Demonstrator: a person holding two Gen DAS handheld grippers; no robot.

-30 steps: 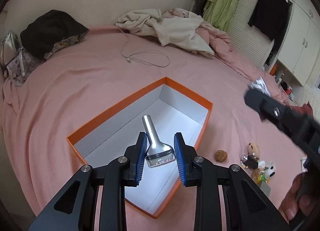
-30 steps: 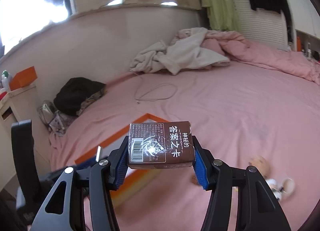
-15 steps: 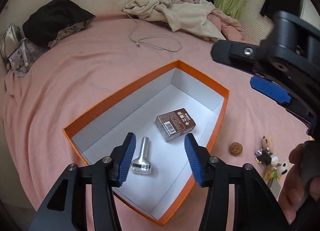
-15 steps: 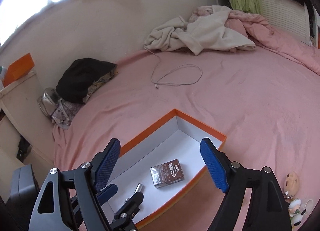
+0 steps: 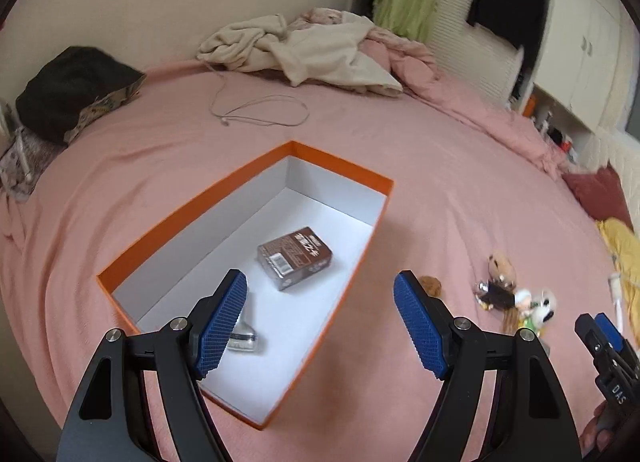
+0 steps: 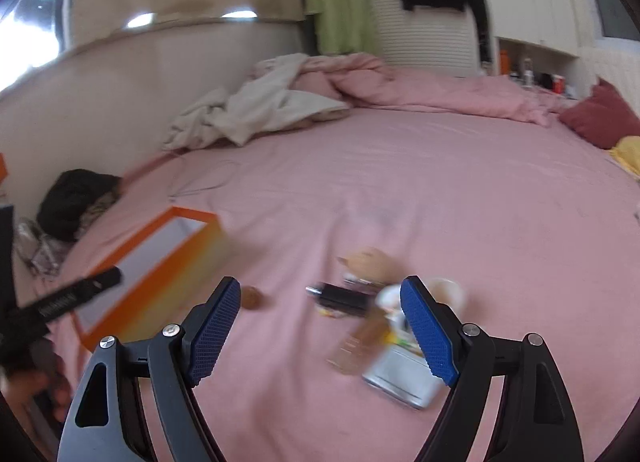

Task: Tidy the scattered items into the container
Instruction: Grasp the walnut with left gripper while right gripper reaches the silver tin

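inside, glossy brown carton (image 5: 295, 258) on orange box's (image 5: 344, 167) white floor

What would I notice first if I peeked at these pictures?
Probably the bright orange box with white insides, sitting on the big pink bed. A brown card pack and a shiny silver tool lie in it. Right of the box, small toys and a walnut wait on the bedspread.
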